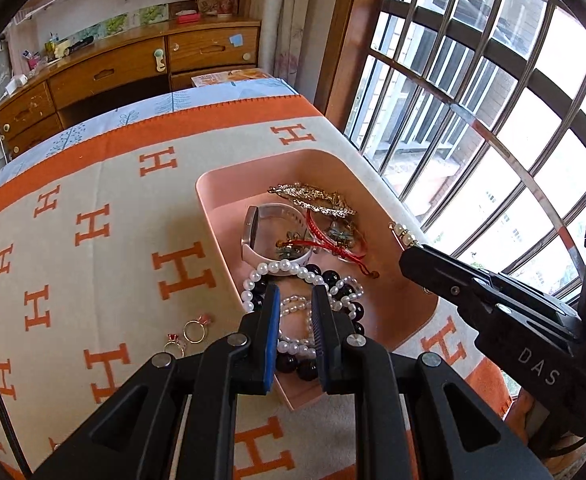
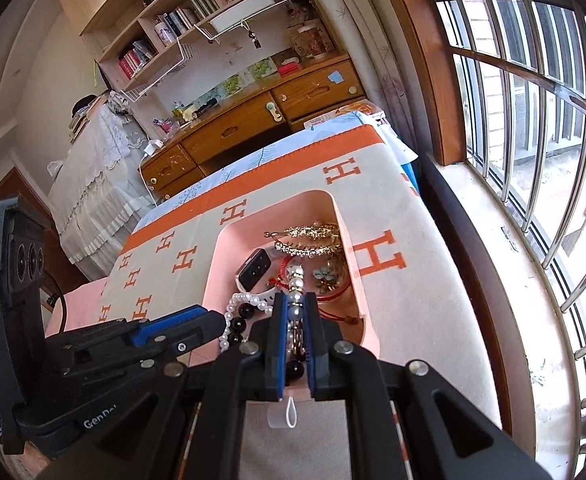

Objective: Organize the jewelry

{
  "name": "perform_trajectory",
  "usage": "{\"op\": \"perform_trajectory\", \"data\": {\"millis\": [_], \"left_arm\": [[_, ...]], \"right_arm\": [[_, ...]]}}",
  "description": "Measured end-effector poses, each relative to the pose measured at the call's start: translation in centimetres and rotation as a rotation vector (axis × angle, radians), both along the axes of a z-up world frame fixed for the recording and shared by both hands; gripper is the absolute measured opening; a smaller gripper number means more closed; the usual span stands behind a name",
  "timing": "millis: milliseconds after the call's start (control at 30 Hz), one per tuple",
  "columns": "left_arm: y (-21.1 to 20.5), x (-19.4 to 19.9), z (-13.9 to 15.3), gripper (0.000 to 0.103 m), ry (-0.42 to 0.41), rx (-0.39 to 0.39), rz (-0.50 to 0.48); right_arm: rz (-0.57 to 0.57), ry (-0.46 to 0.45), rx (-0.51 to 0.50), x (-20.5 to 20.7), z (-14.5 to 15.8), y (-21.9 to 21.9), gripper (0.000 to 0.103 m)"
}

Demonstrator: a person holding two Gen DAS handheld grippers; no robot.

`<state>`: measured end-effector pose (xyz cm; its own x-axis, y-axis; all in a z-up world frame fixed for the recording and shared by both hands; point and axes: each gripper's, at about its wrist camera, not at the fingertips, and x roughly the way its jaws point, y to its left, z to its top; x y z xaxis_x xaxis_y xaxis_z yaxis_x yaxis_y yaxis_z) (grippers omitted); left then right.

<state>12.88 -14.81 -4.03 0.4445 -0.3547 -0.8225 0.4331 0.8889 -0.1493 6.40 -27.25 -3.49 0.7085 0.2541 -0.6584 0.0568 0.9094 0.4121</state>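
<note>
A pink tray [image 1: 229, 200] sits on an orange-and-cream cloth with an H pattern. Inside lie gold leaf clips [image 1: 313, 198], a white smartwatch [image 1: 269, 228], red cord bracelets [image 1: 333, 240], white pearl strands [image 1: 285, 268] and black beads [image 1: 329, 278]. My left gripper [image 1: 296, 292] hovers over the tray's near end. Its jaws stand a narrow gap apart with nothing between them. My right gripper [image 2: 295, 298] is shut on a pearl-and-bead bracelet [image 2: 297, 276] above the tray. In the left wrist view that bracelet [image 1: 403, 234] pokes out of the right gripper [image 1: 407, 254].
Two small rings [image 1: 189, 334] lie on the cloth left of the tray. A barred window [image 1: 473, 100] and its sill [image 2: 493, 240] run along the right, close to the table edge. A wooden desk [image 1: 133, 64] stands beyond the far end.
</note>
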Motion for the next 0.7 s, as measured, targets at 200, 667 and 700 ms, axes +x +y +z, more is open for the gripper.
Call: {"op": "perform_trajectory", "data": {"millis": [200,667,700], "left_arm": [[-0.5,0.1,-0.5,0.016,-0.007,0.023,-0.021],[2.3,-1.0,1.9,0.057,-0.053,-0.003,0.011],[2.5,-1.1,2.1,0.057,-0.062,-0.001,0.014]], "right_arm": [[0.009,0.023,0.006,0.3,-0.4,-0.2,0.01],[-0.076,-0.054,0.046,-1.3,1.6,-2.1,0.032],[-0.078,-0.058,0.052,-1.4,1.7,-2.2,0.032]]}}
